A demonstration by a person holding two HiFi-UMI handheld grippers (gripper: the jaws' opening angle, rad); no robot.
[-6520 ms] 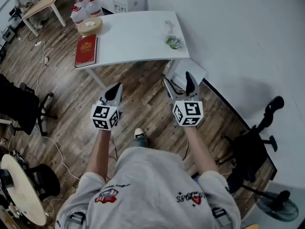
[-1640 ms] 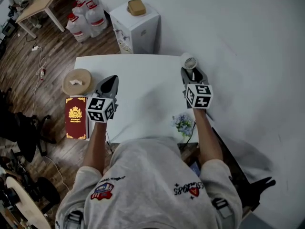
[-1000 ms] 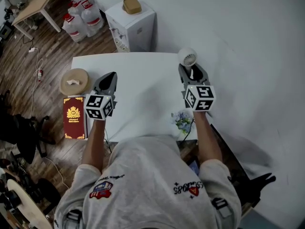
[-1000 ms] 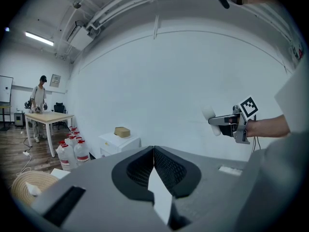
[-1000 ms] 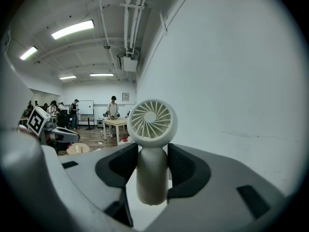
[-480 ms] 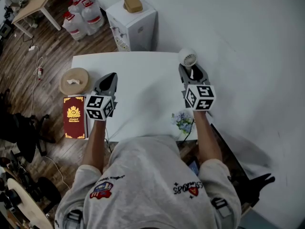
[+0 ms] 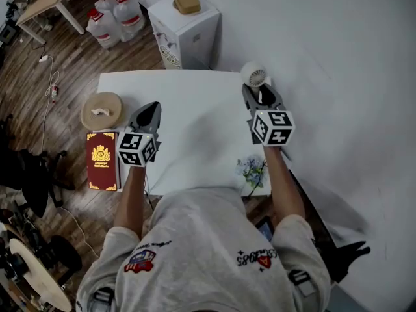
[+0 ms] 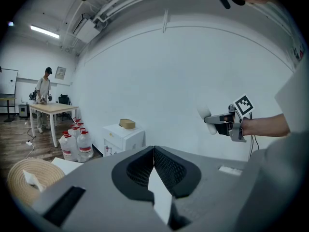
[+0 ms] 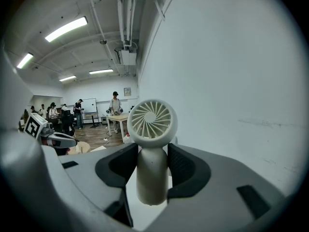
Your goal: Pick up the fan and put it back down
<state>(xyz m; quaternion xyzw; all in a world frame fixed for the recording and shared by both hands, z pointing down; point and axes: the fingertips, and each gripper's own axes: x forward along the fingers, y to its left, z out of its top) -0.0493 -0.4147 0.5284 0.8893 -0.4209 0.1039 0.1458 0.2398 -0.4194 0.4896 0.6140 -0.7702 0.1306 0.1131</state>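
Left of the left hand-held gripper, a red book lay at the counter edge, with a round woven tray just beyond it. The left hand-held gripper hung over the counter's left part, pointing away from the person. Its own view showed its jaws clenched, meeting tip to tip with nothing between them.

Ahead of the two tools and past the counter's far edge stood a white cabinet, with water bottles on the floor to its left.

The right hand-held gripper was over the counter's right far corner, well apart from the left one. It was grasping the fan. The pale handle stood upright between the pads, which pressed it from both sides. The round grilled head rose just above the jaw tips (its lower end showed free below the pads, though contact with the counter could not be told). Behind this tool, near the person, some flowers lay on the counter's near right corner.
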